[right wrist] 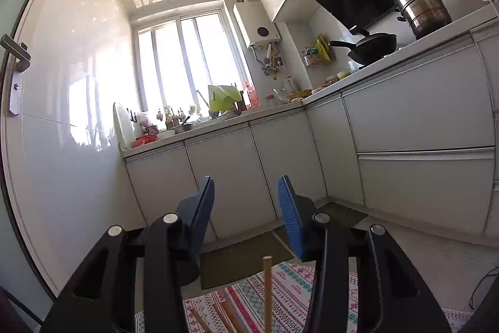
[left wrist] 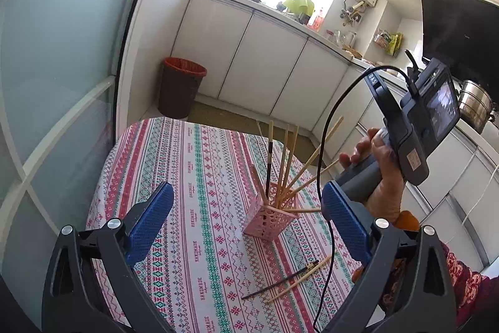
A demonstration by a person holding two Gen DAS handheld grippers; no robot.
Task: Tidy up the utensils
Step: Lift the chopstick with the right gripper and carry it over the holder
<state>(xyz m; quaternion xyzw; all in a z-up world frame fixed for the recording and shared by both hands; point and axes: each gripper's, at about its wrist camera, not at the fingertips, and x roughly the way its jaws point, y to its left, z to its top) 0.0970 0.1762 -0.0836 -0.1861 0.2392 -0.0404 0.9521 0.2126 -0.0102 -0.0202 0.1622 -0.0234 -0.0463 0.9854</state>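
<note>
A pink lattice holder (left wrist: 271,220) stands on the patterned tablecloth (left wrist: 193,177). Several wooden chopsticks (left wrist: 285,158) and one dark chopstick (left wrist: 268,167) fan out of it. A loose dark chopstick (left wrist: 280,280) and a wooden one (left wrist: 299,278) lie crossed on the cloth, nearer to me. My left gripper (left wrist: 248,192) is wide open and empty, just short of the holder. A hand (left wrist: 383,177) holds the right tool's grey body (left wrist: 414,127) right of the holder. In the right wrist view my right gripper (right wrist: 246,183) is open and empty above a chopstick tip (right wrist: 267,286).
A black cable (left wrist: 324,145) hangs from the right tool across the table's right side. A dark bin with a red liner (left wrist: 181,86) stands beyond the table's far edge. White cabinets (right wrist: 280,170) run behind, with a wok (right wrist: 371,47) and a steel pot (right wrist: 421,8) on the counter.
</note>
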